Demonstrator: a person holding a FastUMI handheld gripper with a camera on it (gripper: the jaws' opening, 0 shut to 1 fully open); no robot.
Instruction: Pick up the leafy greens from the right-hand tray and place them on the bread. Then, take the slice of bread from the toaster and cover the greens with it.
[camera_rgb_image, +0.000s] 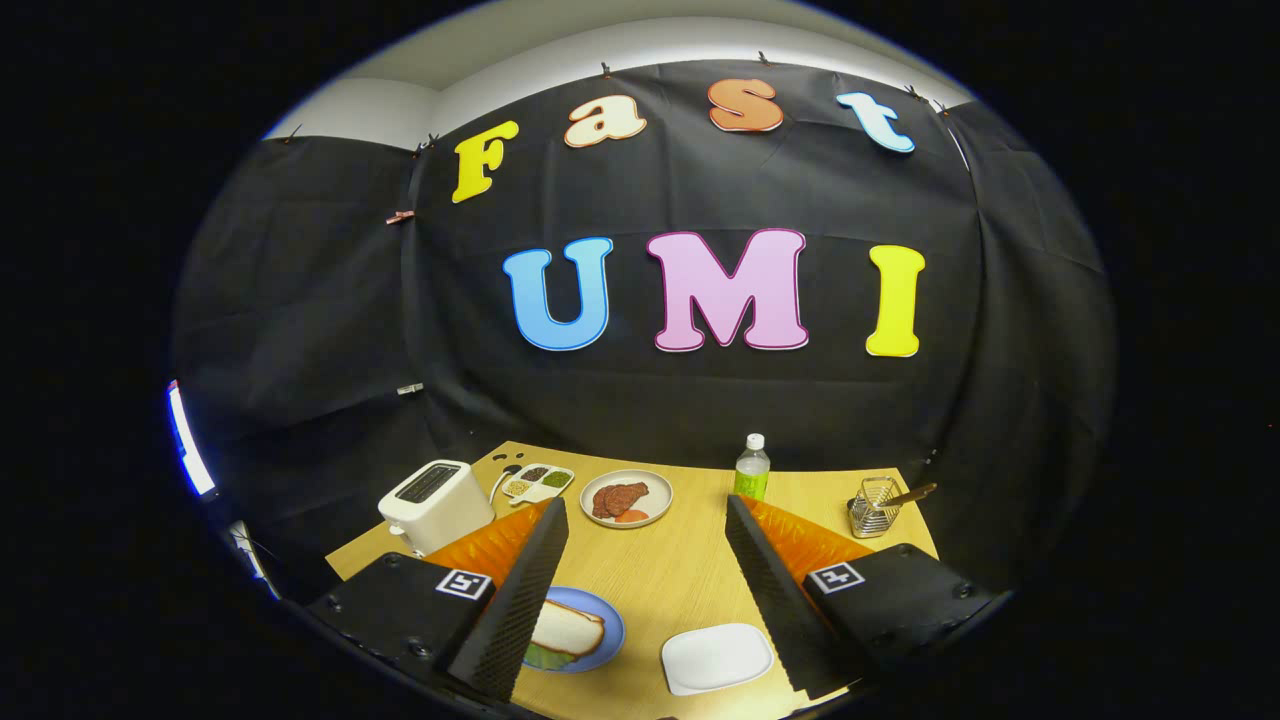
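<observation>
Claw (645, 520) spread wide above wooden table (680, 570) (black-draped booth).

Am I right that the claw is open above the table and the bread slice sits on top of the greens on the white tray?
Not quite. In the gripper view the claw is open above the table, and the bread slice does sit on top of the greens, but on the blue plate, not the white tray, which lies bare.

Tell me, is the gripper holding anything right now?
No, nothing. The gripper is open above the table, with only bare wood between its jaws. The bread lies on the blue plate by one finger.
</observation>
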